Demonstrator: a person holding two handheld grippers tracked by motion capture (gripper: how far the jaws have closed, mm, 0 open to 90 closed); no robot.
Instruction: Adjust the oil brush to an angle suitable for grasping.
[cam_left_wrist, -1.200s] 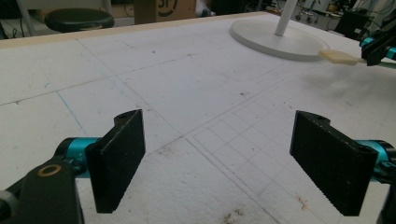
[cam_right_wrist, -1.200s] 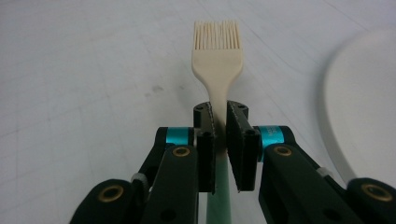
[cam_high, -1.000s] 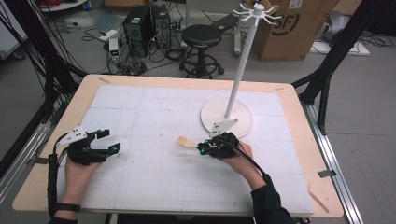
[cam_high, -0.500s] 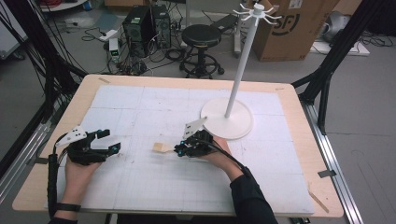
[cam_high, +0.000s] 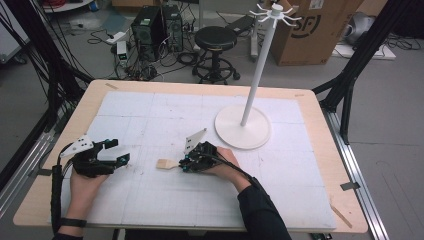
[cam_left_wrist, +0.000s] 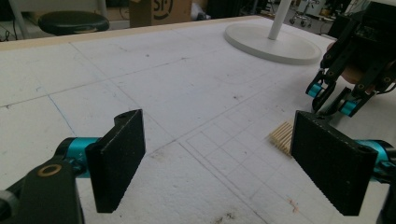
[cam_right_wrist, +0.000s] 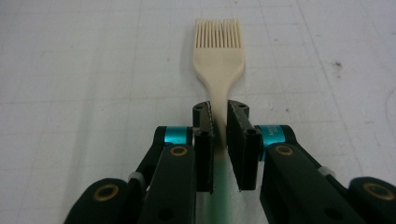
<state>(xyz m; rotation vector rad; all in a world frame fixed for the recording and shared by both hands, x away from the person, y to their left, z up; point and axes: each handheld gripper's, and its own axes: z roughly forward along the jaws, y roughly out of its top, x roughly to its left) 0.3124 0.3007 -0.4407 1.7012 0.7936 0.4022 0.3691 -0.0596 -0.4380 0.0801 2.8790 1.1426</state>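
A: White gridded table (cam_high: 150, 115), white stand (cam_high: 243, 131) upper right. Brush?
B: Cream brush (cam_high: 165, 163) at centre, handle clamped in right gripper (cam_high: 186, 165).
A: Left gripper (cam_high: 120, 152)?
B: Lower left, jaws wide apart, holding nothing.

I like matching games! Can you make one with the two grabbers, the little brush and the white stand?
Things:
1. left gripper
2. right gripper
3. brush
4. white stand

States:
A. lies flat, cream bristle end pointing away from the jaws
B. jaws wide apart, nothing between them
C. upright on a round base
D. jaws closed on a handle

Pairs: 1-B, 2-D, 3-A, 4-C
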